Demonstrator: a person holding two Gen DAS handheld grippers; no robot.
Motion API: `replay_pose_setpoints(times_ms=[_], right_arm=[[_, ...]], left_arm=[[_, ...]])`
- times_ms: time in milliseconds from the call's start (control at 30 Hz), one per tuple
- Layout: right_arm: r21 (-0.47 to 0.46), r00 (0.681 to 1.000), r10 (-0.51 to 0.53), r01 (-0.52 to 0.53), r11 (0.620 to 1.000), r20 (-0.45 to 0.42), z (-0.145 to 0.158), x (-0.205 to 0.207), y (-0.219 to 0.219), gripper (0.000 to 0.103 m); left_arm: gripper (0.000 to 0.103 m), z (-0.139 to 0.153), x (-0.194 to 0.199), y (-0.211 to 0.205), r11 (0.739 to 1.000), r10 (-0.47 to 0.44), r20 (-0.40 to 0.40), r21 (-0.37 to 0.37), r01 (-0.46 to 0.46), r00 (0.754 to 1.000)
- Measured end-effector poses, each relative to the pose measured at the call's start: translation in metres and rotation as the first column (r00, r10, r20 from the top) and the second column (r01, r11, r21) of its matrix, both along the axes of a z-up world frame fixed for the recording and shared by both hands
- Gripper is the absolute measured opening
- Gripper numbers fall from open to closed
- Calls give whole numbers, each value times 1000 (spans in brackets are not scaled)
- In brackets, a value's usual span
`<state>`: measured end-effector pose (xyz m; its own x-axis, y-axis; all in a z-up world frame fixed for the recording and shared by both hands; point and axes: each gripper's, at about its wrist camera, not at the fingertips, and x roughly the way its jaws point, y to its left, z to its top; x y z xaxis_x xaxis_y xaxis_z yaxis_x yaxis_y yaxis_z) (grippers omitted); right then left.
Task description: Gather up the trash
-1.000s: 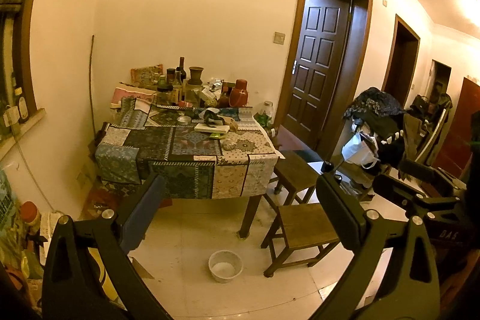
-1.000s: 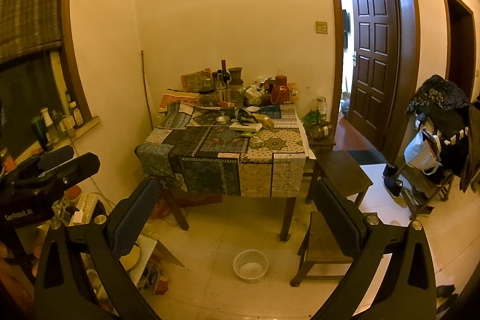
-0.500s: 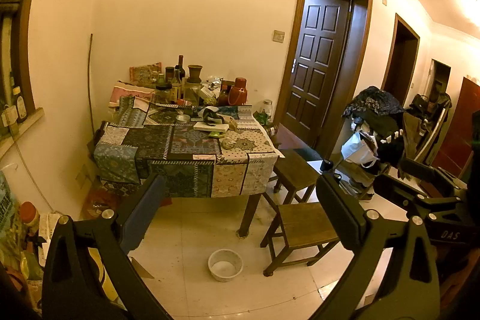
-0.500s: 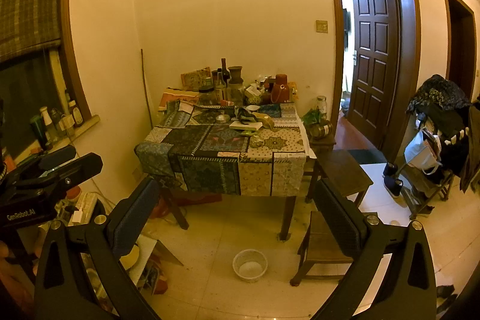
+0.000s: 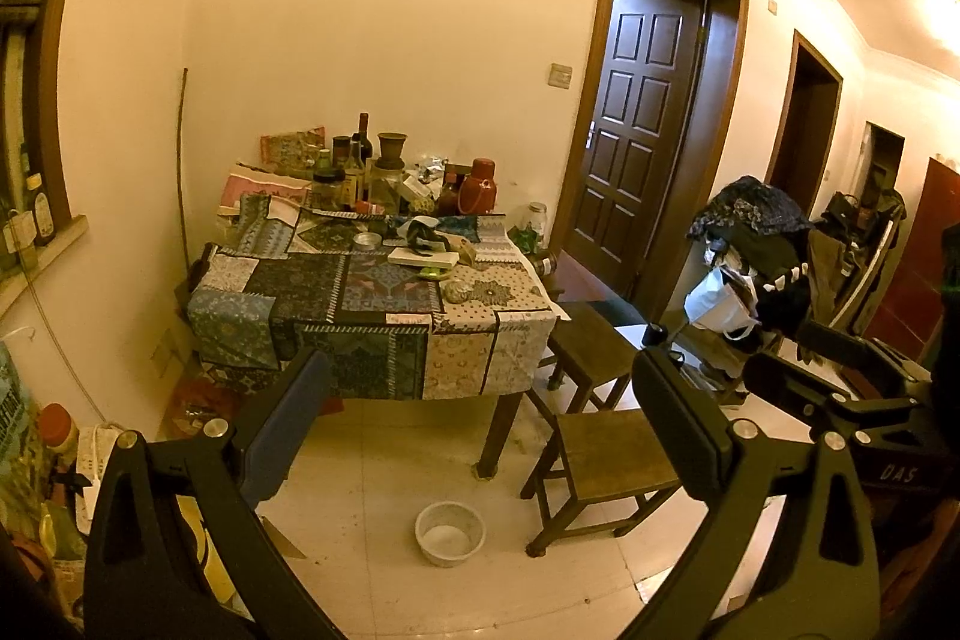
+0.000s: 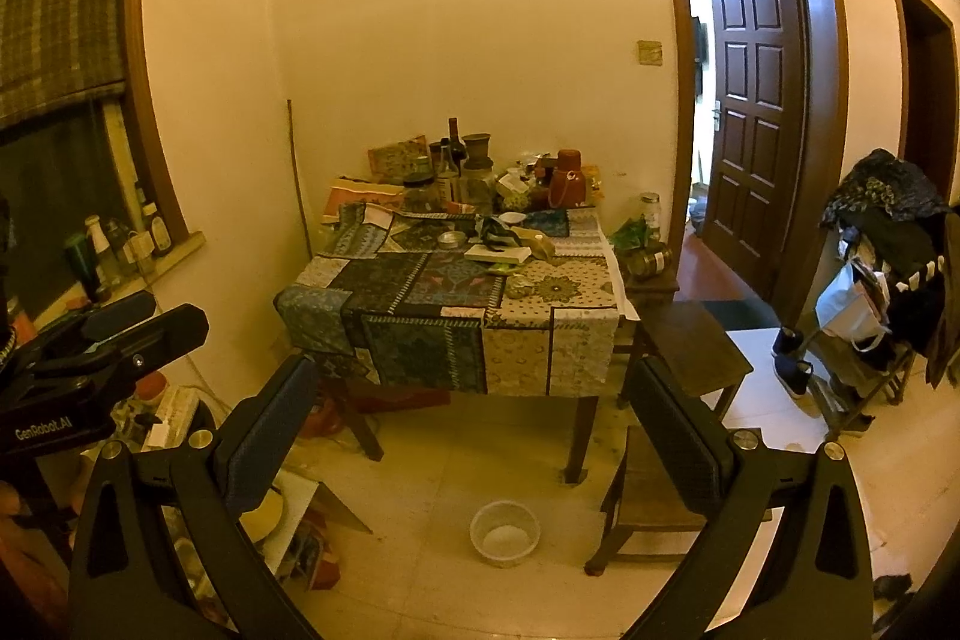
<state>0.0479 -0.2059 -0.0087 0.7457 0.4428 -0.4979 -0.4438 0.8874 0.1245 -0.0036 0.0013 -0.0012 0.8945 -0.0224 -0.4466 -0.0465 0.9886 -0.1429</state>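
Both views look across a tiled room at the same cluttered table. From the left wrist camera, the left gripper fills the bottom of the frame with its two fingers spread wide and nothing between them. Beyond them, left of centre, stands the table, draped in a patchwork cloth and crowded at its far edge with bottles, jars and a red flask. The likely trash lies mid-table — a crumpled wad near the cloth's front right part and a green scrap just behind it, beside a flat white box. A white bowl sits on the floor in the lower centre, with a wooden stool to its right. At the right edge the other tool shows as a dark body, its state unreadable there. From the right wrist camera, the right gripper is likewise wide apart and empty at the bottom of the frame. The table sits at centre, the crumpled wad and green scrap on its right half, both well away from the fingers — the bowl lies on the tiles below. A brown door stands ajar at upper right.
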Motion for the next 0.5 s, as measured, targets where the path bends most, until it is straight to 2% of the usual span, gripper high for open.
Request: replay_pose_setpoints(times_ms=[500], right_arm=[[6,999,35,-36,999,4,-1,18,-14,103]], left_arm=[[101,1,23,-15,999,39,1,4,-39,999]])
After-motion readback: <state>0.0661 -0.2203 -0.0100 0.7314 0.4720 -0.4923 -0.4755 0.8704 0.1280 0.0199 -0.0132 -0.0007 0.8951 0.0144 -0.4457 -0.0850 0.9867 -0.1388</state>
